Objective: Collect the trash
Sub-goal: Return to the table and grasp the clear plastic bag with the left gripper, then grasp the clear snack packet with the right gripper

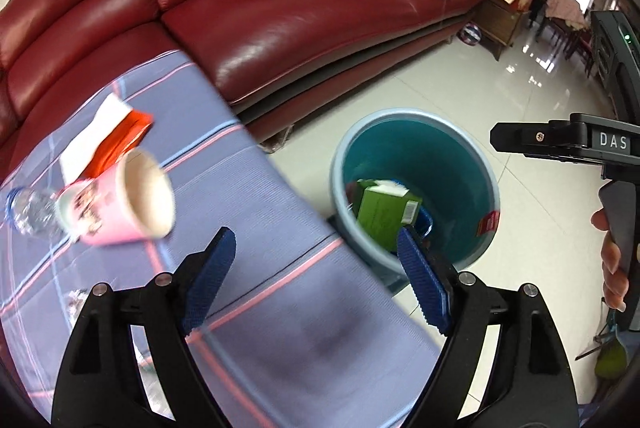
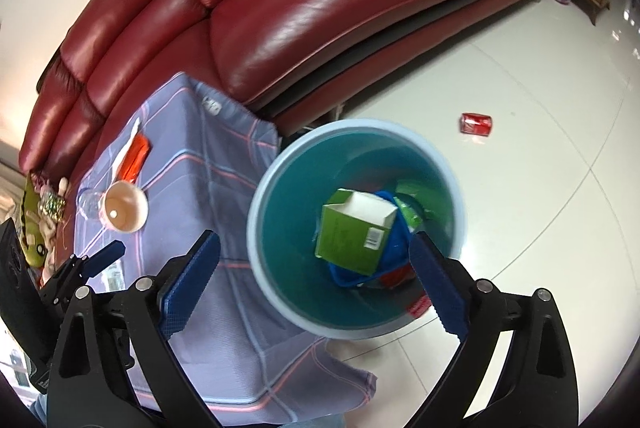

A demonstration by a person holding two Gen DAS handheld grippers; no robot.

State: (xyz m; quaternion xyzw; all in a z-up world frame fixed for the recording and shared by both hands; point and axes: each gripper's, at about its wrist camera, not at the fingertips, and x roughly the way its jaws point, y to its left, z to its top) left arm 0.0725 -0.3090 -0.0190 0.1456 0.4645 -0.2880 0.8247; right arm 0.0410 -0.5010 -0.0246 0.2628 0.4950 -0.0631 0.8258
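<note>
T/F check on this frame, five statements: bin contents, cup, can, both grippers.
1. The green box lies inside the teal bin. True.
2. The pink paper cup is already in the bin. False: it sits on the cloth-covered table, beside a clear plastic bottle.
3. A red can lies on the floor beyond the bin. True.
4. The right gripper is shut on the green box. False: its jaws are wide apart and hold nothing.
5. The left gripper holds the orange-and-white wrapper. False: the gripper is open and empty; the wrapper lies on the table.
</note>
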